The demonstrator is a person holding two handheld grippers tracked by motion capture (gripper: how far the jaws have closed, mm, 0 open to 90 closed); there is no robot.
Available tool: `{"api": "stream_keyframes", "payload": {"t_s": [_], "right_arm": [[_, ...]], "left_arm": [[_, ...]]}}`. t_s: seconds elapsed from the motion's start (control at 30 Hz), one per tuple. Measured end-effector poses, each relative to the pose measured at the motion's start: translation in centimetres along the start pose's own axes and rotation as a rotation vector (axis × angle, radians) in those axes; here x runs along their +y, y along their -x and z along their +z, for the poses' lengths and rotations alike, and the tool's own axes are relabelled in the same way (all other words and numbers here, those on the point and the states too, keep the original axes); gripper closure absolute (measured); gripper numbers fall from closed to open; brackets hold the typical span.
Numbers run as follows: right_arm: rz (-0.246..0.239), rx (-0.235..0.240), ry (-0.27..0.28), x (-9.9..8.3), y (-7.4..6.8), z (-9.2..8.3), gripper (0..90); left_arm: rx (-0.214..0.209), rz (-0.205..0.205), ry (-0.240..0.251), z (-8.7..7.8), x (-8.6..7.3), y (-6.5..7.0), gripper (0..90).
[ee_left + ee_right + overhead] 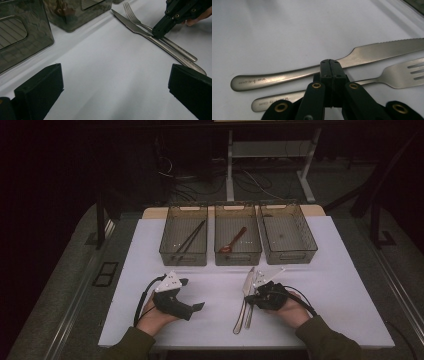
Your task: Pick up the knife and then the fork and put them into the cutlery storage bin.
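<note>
A person sits at a white tabletop (325, 285) with a tool in each hand. The right tool (251, 301) has its jaws pressed flat together with nothing between them, and its tip sits down at a knife (244, 302) and a fork (253, 295) that lie side by side on the tabletop, just in front of the person's right hand (290, 312). In the right gripper view the closed tip rests between the knife's handle (287, 75) and the fork's handle (277, 100), right at the knife's neck; whether it presses on the metal I cannot tell. The knife lies to the left of the fork in the high view, both pointing away from the person toward the bins. The left tool (192, 306) is held in the left hand (152, 317) well apart from the cutlery, its jaws spread wide with bare tabletop between them, as the left gripper view shows. Along the far side of the tabletop stand three smoky transparent bins in a row: the left bin (170, 251) holds a pair of dark chopsticks (190, 237), the middle bin (238, 256) holds a reddish-brown spoon (233, 240), and the right bin (309, 240) stands nearest the knife and fork.
</note>
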State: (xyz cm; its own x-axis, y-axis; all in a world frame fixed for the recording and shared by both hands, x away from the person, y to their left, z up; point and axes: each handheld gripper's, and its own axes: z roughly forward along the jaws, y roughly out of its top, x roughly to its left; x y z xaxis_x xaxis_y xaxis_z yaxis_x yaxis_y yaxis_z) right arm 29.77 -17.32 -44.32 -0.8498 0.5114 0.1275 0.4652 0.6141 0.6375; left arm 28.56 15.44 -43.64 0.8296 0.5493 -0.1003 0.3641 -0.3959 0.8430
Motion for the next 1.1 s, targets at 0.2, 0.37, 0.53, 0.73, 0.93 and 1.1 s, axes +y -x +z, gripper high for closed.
{"api": "stream_keyframes", "payload": {"t_s": [0.2, 0.37, 0.53, 0.73, 0.93, 1.1], "right_arm": [[-0.012, 0.001, -0.027, -0.2, -0.6, -0.1, 89.2], [-0.018, -0.005, -0.044, -0.5, -1.0, -0.6, 89.3], [-0.009, -0.015, -0.067, -1.4, -1.0, -1.5, 89.3], [0.005, -0.035, -0.086, -2.5, -0.5, -2.7, 89.3], [0.033, -0.073, -0.1, -3.6, 0.5, -4.1, 89.3], [0.056, -0.117, -0.123, -4.7, 1.8, -5.3, 89.3]], "left_arm": [[0.0, 0.002, -0.003, 0.0, 0.0, 0.0, 0.0], [0.001, 0.001, 0.002, 0.0, 0.0, 0.0, 0.0], [0.0, 0.002, -0.001, -0.1, 0.0, 0.0, 0.0], [0.001, 0.007, -0.006, -0.1, 0.0, 0.0, 0.0], [0.001, 0.005, -0.004, -0.1, 0.0, 0.0, 0.0], [0.0, 0.007, -0.006, -0.1, 0.0, 0.0, 0.0]]}}
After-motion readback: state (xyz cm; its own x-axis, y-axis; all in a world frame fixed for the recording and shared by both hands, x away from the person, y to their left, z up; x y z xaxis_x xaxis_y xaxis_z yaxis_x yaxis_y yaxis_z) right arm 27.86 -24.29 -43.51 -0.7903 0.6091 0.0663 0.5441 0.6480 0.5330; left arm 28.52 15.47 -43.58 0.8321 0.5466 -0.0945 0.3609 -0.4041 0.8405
